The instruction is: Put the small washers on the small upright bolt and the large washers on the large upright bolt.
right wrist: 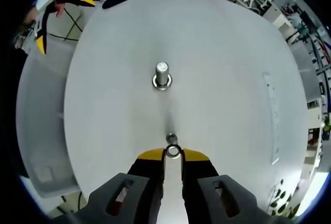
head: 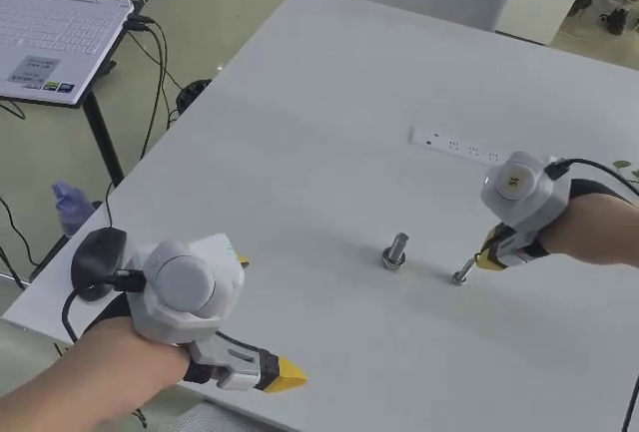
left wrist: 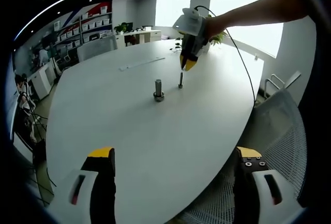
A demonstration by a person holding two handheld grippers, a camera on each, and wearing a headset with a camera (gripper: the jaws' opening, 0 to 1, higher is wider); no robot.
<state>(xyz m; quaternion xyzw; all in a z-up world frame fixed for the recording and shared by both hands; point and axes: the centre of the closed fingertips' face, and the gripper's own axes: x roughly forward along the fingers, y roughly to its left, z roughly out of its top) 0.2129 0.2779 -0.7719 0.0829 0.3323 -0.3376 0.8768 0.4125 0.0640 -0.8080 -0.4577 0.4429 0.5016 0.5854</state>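
Looking down in the head view, the right tongs (head: 488, 257) hang just beside the small bolt (head: 462, 273), which stands upright on the open desk (head: 329, 113). The large bolt (head: 396, 249) is just to its left, and the left tongs (head: 284, 377) sit at the near edge, well apart. Over to the left gripper view: those tongs gape wide, nothing in them. Right gripper view now: the right tongs are nipped almost together on a small washer (right wrist: 174, 152), just short of the small bolt's tip, its axis vertical, so the right hand looks set for this drop. The desk is bare and white with a power strip (head: 454, 145), office beyond.
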